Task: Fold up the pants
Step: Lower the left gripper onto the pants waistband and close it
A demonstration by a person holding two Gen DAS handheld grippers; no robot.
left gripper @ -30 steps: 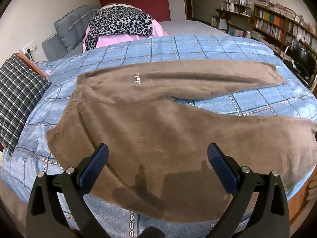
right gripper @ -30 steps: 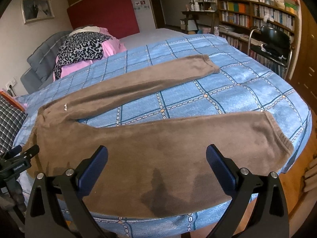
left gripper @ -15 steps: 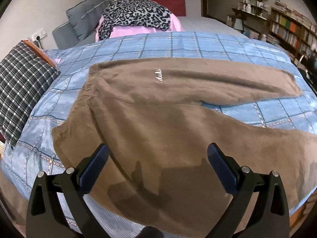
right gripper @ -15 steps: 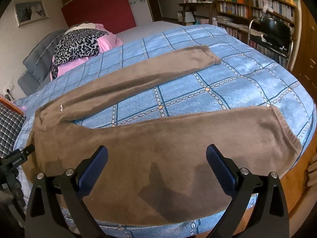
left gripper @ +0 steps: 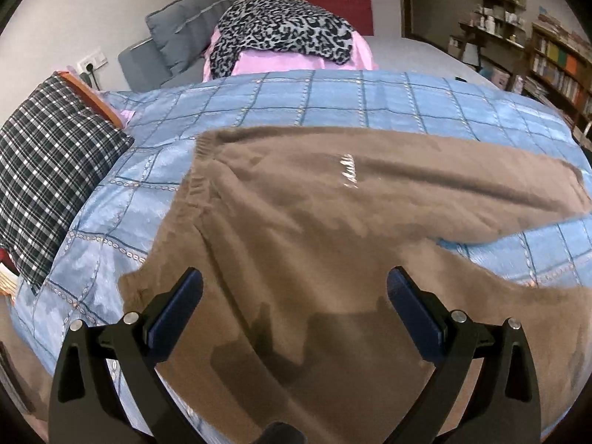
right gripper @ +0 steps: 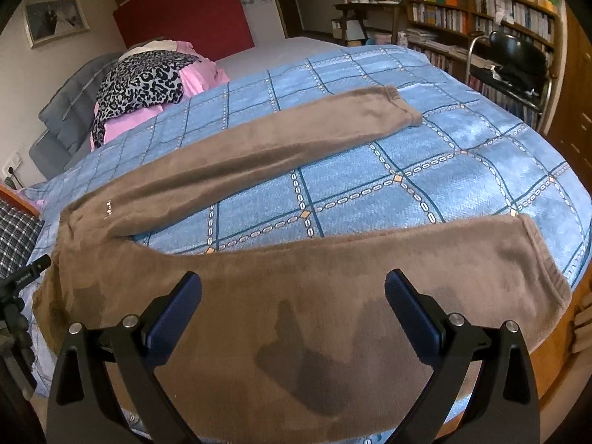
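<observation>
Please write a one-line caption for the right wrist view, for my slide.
Open right gripper above brown pants spread, legs apart, on a blue checked bedspread.

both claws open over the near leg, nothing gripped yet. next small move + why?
Probably lower both claws onto the near edge of the near leg and close. The brown pants lie flat on the blue quilt with legs splayed apart. The left claw hangs open near the waistband end, the right claw open over the near leg; pinching that edge would allow carrying it onto the far leg.

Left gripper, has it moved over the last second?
Yes. The left gripper has moved closer to the brown pants' waistband, toward the plaid pillow.
</observation>
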